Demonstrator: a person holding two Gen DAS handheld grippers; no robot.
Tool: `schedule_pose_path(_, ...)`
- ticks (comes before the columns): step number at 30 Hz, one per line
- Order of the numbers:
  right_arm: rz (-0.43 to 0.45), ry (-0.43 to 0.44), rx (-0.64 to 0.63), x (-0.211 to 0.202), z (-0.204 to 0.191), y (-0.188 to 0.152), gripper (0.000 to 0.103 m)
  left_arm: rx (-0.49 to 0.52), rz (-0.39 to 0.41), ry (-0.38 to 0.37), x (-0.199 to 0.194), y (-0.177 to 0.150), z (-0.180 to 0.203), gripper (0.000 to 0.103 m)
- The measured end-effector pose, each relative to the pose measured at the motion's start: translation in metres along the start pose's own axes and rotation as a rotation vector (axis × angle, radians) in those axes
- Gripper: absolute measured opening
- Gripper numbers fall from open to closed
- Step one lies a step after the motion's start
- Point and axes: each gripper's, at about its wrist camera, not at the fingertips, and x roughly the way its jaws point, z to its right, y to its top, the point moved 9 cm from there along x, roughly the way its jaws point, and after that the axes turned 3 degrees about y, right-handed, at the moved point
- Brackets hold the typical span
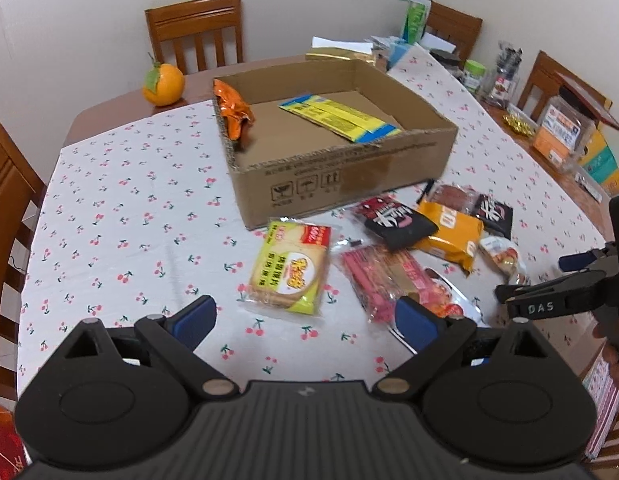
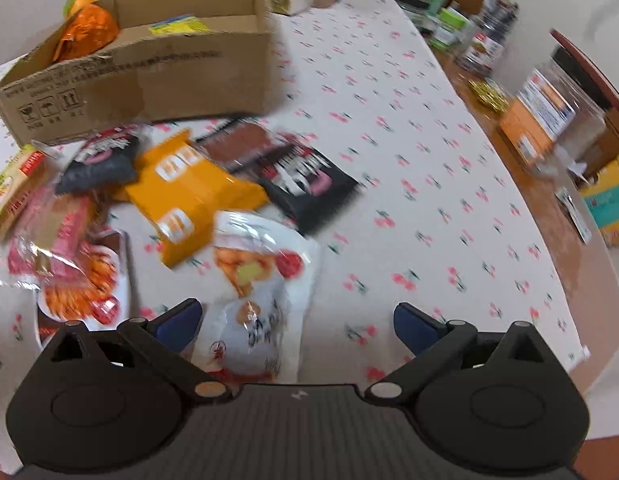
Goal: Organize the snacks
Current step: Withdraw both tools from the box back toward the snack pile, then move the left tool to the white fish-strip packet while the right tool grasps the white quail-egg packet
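A shallow brown cardboard box (image 1: 341, 184), already holding an orange foil bag (image 1: 234, 114) and a flat yellow-and-blue packet (image 1: 341, 118), sits on the cherry-print tablecloth (image 1: 121, 216) with loose snacks heaped just in front of it. The right gripper (image 2: 297, 324), fingers spread wide and empty, hangs over a white plastic snack pouch (image 2: 261, 280) whose long axis runs roughly along the fingers, nearer the left one. The left gripper (image 1: 305, 320), equally wide and empty, faces a yellow-green cracker pack (image 1: 293, 268). The right hand looks closer to a pick.
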Motion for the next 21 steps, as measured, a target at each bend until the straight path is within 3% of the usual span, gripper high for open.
schedule_pose_path(2, -0.002, -0.006, 0.008, 0.001, 0.009, -0.004, 0.103, 0.005, 0.0, 0.008, -0.001, -0.001, 0.003, 0.096)
schedule_pose_path(10, -0.002, 0.138, -0.018, 0.012, 0.037, -0.004, 0.103, -0.072, -0.035, 0.049, -0.001, -0.009, 0.02, 0.096)
schedule_pose_path(21, 0.011, 0.292, -0.303, 0.015, 0.045, 0.002, 0.103, -0.272, -0.136, 0.048, 0.031, -0.031, 0.088, 0.096)
